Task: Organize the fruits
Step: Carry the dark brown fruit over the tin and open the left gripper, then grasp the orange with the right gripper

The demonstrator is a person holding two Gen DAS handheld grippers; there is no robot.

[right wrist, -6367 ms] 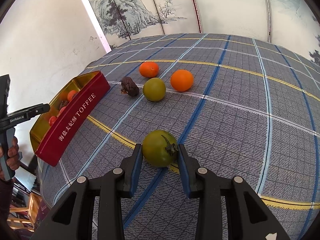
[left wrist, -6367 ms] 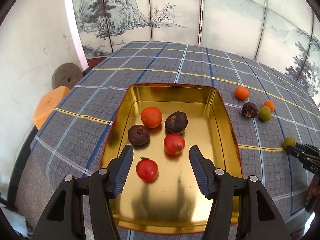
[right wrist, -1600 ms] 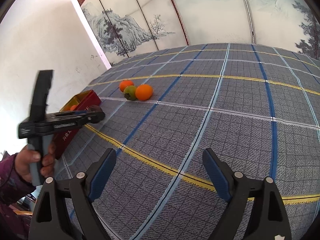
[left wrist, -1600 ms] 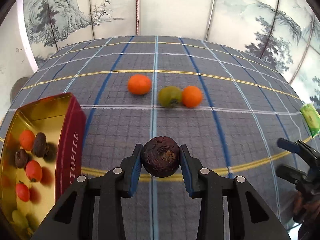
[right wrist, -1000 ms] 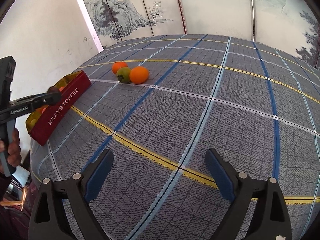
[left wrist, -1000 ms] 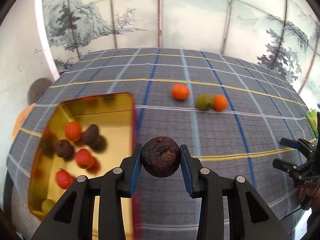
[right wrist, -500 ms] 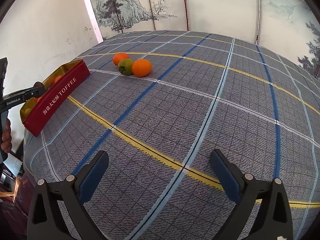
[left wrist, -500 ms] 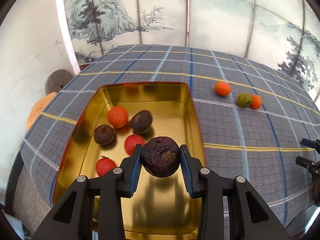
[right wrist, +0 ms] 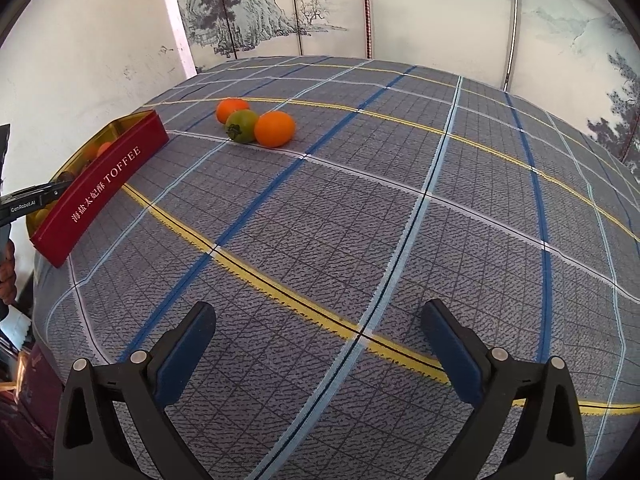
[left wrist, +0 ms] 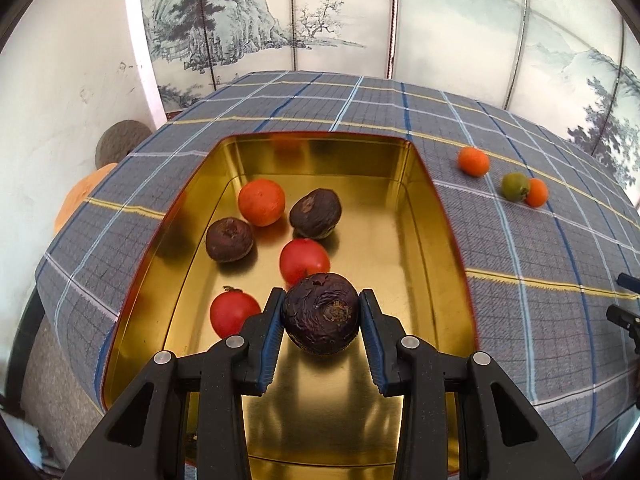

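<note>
My left gripper (left wrist: 321, 316) is shut on a dark wrinkled passion fruit (left wrist: 321, 313) and holds it above the near part of the gold toffee tin (left wrist: 436, 216). In the tin lie an orange (left wrist: 261, 201), two dark passion fruits (left wrist: 316, 213) (left wrist: 229, 239) and two red tomatoes (left wrist: 304, 261) (left wrist: 233, 313). On the cloth to the right lie two oranges (left wrist: 473, 161) (left wrist: 537, 192) and a green tomato (left wrist: 515, 186). My right gripper (right wrist: 318, 338) is open and empty above the cloth, with the same fruits (right wrist: 242, 125) far ahead to the left and the tin's red side (right wrist: 102, 186) at left.
The table has a grey checked cloth (right wrist: 400, 208). Painted screen panels (left wrist: 360, 12) stand behind it. A white wall (left wrist: 60, 80) is at left, with an orange cushion (left wrist: 80, 196) and a grey round pad (left wrist: 120, 144) beside the table edge.
My left gripper has carried the passion fruit further over the tin and a little lower. My right gripper has stayed open and drifted slightly.
</note>
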